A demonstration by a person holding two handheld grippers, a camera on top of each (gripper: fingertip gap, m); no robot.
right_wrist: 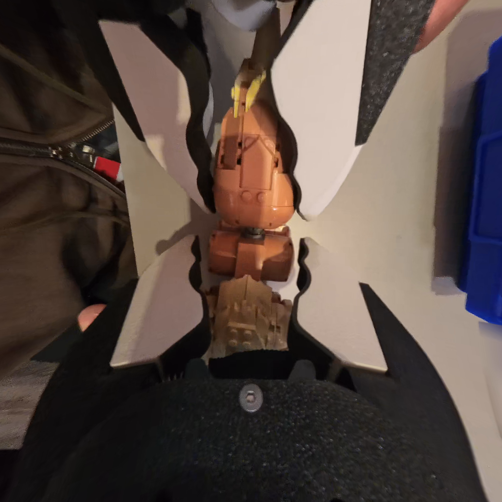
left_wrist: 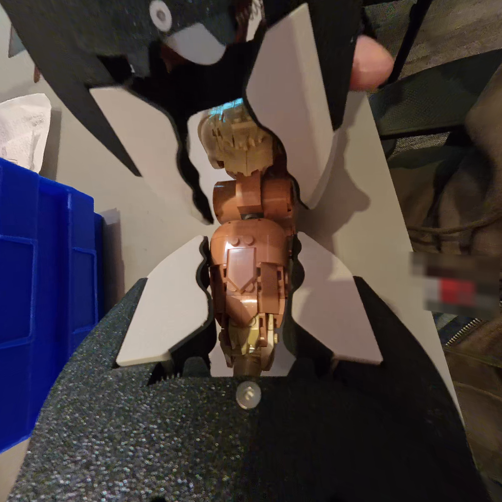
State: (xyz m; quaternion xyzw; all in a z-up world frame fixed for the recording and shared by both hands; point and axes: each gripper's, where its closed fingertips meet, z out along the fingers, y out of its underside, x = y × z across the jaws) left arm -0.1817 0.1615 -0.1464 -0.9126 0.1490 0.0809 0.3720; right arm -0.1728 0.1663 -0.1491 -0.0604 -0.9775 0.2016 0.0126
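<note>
A: Two black hand-held grippers with white side plates meet nose to nose over a pale tabletop, both clamped on one brown and tan toy figure built of plastic bricks.

B: Which end does each one have?

A: The left gripper pinches the rounded brown end, its wavy black fingers pressed against both sides. The right gripper pinches the tan, jagged end, held deep between its fingers.

B: And the middle?

A: A brown barrel-shaped section sits in the gap between the two sets of fingertips, touched by neither as far as I can tell. The figure is held above the table.

B: Anything around them?

A: A blue plastic bin stands near on the table, on the left in the left wrist view. A crumpled white paper lies behind it. A person's thumb rests on the far gripper's frame, and an olive-brown zipped jacket fills the left side of the right wrist view
</note>
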